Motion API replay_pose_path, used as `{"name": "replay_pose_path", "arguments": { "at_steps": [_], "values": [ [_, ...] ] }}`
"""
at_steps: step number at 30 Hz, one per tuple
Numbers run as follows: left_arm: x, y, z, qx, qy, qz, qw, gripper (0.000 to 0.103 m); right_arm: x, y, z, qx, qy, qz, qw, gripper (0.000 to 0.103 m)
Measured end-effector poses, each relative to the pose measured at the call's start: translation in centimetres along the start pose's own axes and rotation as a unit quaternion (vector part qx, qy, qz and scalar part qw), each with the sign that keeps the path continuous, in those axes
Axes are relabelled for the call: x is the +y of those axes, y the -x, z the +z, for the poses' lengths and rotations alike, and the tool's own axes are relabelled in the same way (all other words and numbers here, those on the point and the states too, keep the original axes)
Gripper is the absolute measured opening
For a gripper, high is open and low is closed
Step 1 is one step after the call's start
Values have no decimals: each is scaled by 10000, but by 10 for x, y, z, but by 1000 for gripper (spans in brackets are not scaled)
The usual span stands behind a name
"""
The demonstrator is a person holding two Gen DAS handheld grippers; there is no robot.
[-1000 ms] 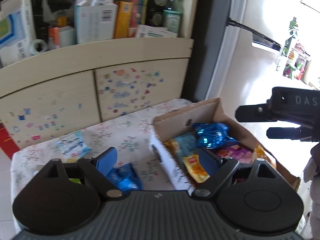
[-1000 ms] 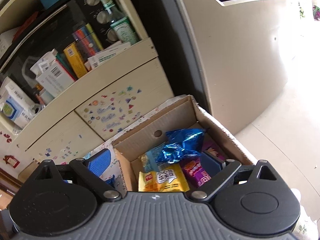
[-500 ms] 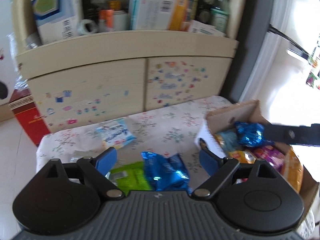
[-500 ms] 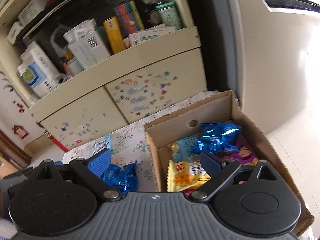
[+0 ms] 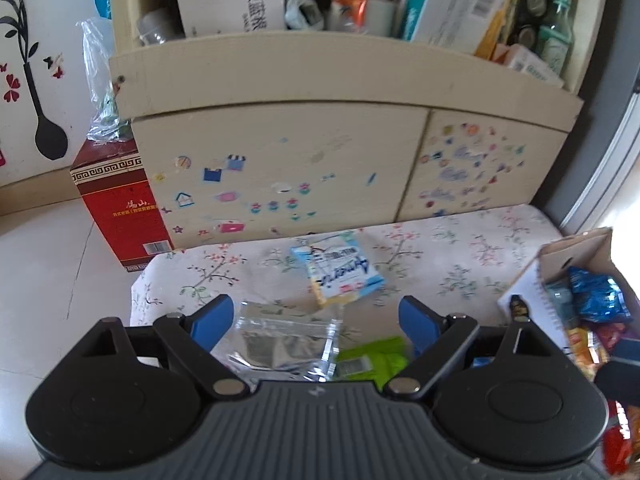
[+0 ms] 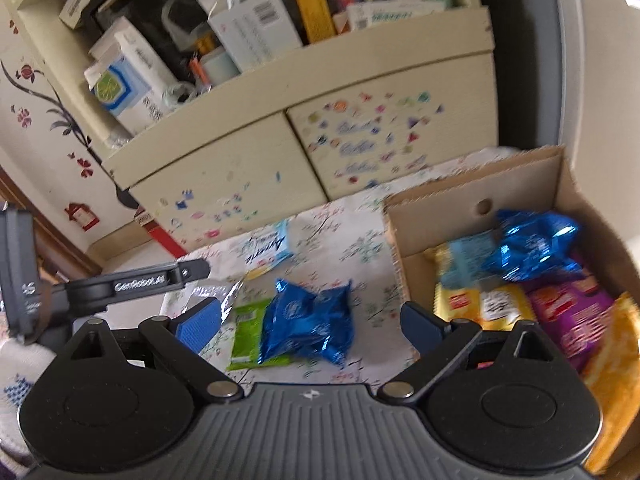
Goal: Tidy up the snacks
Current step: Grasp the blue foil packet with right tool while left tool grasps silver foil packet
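Observation:
My left gripper is open and empty above a clear silver packet and a green packet on the floral cloth. A white-blue packet lies farther back. My right gripper is open and empty over a blue foil bag that lies partly on the green packet. The cardboard box at the right holds several snacks, with another blue foil bag on top. The box also shows in the left wrist view.
A cream cabinet with stickers stands behind the cloth-covered table, its shelf crowded with boxes and bottles. A red carton sits on the floor at the left. The left gripper's body shows at the right view's left edge.
Both grippers have swung left, away from the box and over the loose packets on the cloth. Both have stayed open and empty.

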State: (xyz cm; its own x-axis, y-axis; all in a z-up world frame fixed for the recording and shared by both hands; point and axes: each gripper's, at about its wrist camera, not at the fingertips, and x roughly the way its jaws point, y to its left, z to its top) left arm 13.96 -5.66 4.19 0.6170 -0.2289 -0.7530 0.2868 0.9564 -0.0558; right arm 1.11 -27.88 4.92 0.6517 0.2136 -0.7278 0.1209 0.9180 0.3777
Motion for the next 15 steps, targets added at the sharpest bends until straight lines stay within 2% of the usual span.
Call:
{"name": "replay_pose_path", "arguments": {
  "at_steps": [7,11,15],
  "values": [
    [21,-28,1,199,248,-5,9995,90,12,-28,-5,312,65,25,9995,99],
    [25,-41,-1,264,184,23,9995,90,17,-44,-9,464,111,-69,9988,99],
    [24,-54,-3,411,36,-146,9990,90,23,-57,-12,573,148,-136,9982,99]
  ]
}}
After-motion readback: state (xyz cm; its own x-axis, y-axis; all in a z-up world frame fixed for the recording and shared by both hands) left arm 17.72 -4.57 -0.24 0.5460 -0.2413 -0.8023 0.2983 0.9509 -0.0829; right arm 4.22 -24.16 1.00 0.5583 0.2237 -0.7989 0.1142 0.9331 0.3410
